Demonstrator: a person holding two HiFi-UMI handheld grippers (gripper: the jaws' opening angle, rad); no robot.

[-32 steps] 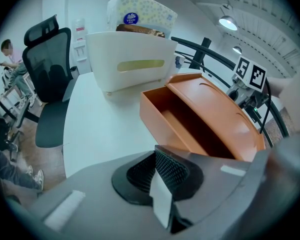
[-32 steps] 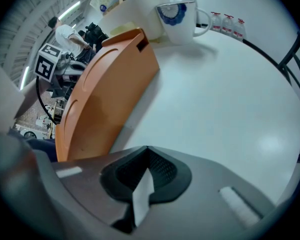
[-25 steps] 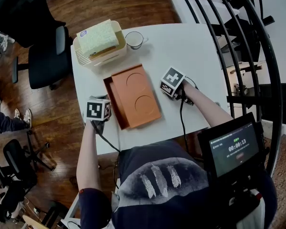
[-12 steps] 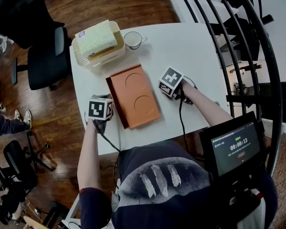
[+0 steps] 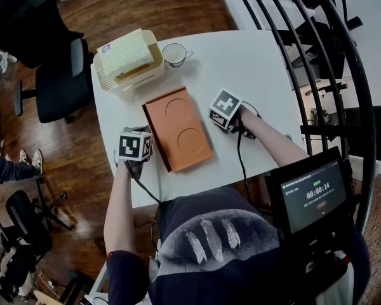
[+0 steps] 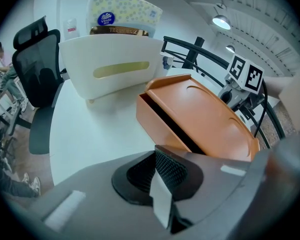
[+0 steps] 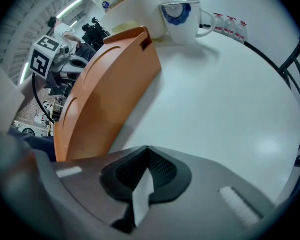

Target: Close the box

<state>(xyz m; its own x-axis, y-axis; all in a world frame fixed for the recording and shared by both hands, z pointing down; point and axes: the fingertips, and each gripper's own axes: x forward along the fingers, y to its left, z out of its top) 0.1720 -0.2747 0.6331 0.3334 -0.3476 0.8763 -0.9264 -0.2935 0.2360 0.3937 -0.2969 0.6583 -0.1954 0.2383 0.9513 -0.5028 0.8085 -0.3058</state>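
Note:
A flat orange box lies in the middle of the white table, its lid with two round dents down on the base. In the left gripper view the box shows a thin dark gap under the lid along its left side. My left gripper sits just beside the box's near left edge, and its jaws are shut on nothing. At the box's right edge my right gripper points at the box; its jaws are also shut and empty.
A cream basket holding a tissue pack stands at the table's far left corner, with a cup beside it. Black office chairs stand on the left, a black metal railing on the right, a screen near my body.
The dark strip along the box's left side has narrowed as the lid came down. My left gripper has moved slightly right toward the box; the right one barely shifted.

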